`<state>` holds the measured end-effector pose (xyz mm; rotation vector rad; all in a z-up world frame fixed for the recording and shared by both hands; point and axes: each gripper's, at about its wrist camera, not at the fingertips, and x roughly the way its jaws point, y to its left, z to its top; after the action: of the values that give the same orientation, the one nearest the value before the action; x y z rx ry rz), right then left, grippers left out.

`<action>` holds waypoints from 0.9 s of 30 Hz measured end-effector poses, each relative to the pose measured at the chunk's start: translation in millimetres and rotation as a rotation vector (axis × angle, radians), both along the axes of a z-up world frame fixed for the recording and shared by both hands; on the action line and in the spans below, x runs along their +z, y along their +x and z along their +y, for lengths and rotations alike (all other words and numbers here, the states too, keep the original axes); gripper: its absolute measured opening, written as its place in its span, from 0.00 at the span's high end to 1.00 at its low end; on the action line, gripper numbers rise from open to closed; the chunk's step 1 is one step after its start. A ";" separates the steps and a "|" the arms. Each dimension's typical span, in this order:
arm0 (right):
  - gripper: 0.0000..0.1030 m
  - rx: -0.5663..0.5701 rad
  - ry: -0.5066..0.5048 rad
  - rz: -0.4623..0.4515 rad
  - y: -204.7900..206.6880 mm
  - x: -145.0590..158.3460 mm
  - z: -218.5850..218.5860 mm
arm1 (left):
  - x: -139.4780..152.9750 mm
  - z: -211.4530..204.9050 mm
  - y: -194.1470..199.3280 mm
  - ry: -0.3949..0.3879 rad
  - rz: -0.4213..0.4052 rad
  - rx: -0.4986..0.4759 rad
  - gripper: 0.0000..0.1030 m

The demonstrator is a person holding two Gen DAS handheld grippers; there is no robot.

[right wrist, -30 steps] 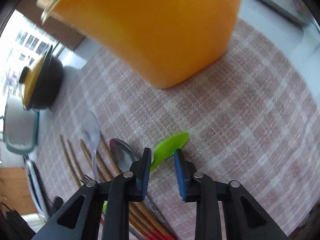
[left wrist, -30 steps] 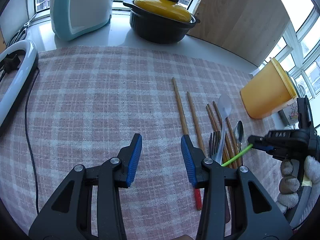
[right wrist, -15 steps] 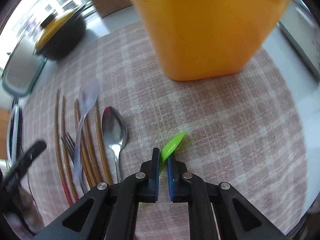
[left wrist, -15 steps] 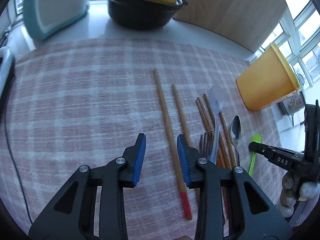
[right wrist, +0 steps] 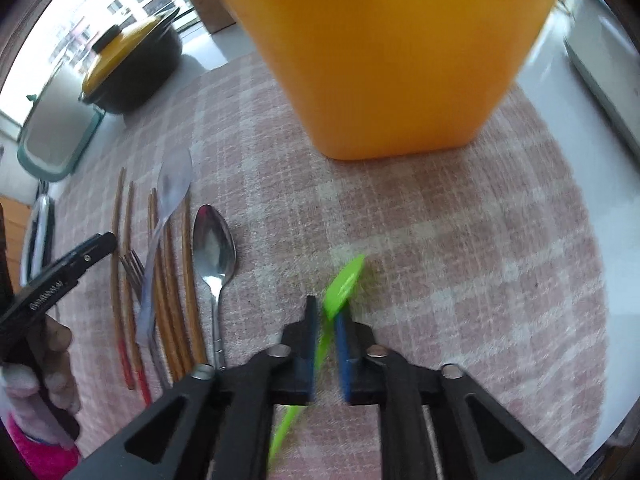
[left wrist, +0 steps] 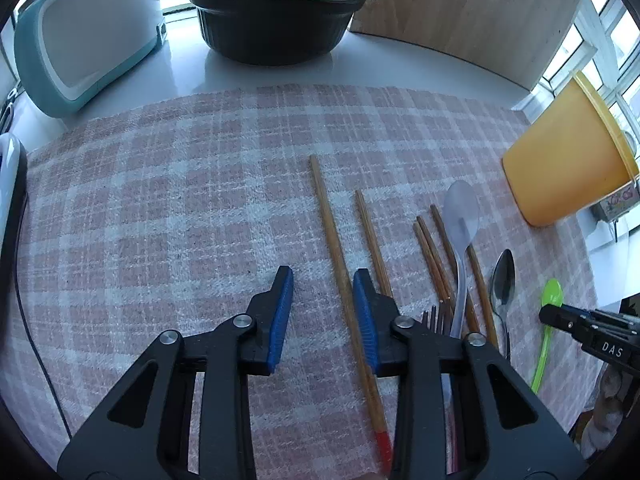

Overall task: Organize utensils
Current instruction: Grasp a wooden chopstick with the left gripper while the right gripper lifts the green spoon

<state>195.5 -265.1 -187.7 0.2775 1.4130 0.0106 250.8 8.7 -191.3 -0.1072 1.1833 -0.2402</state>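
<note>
A green plastic spoon (right wrist: pixel 343 280) sits between the jaws of my right gripper (right wrist: pixel 326 312), which is shut on its neck; it also shows in the left wrist view (left wrist: pixel 551 294). The orange cup (right wrist: pixel 380 48) stands just beyond it. My left gripper (left wrist: pixel 322 280) is open over the cloth, and a long wooden chopstick (left wrist: pixel 332 232) runs between its jaws. More chopsticks (left wrist: pixel 430 248), a clear plastic spoon (left wrist: pixel 462 216), a metal spoon (left wrist: pixel 503 284) and a fork (left wrist: pixel 434 318) lie in a row to the right.
A pink checked cloth (left wrist: pixel 160 200) covers the counter. A black pot with a yellow lid (left wrist: pixel 276 4) and a teal-and-white appliance (left wrist: pixel 80 36) stand at the back. A wooden board (left wrist: pixel 472 12) leans at the back right.
My left gripper has moved forward and right, so the long chopstick now lies between its jaws. My right gripper has closed on the green spoon and shifted nearer the orange cup.
</note>
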 end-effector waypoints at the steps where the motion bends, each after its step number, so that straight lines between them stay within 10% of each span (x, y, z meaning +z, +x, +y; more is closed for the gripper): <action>1: 0.80 -0.002 -0.004 0.001 -0.7 0.5 -1.8 | 0.0 0.5 0.1 -0.002 -0.004 -0.001 0.75; 14: 0.96 0.020 -0.083 0.005 8.5 2.5 26.1 | -1.1 7.9 3.3 -0.117 0.035 0.010 0.96; 18: 0.97 0.015 -0.056 0.012 7.8 1.9 21.5 | -0.6 3.4 10.5 -0.095 0.099 0.047 0.70; 22: 0.97 0.035 -0.055 0.010 6.1 1.7 13.6 | 0.4 -15.8 15.1 0.024 0.106 0.034 0.70; 27: 0.98 0.071 -0.043 -0.016 0.8 1.6 14.0 | -1.8 -17.3 14.6 0.069 0.074 0.032 0.94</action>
<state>196.3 -251.1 -186.1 0.1905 1.4051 0.0406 265.4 -8.6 -193.1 -0.0751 1.2611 -0.1679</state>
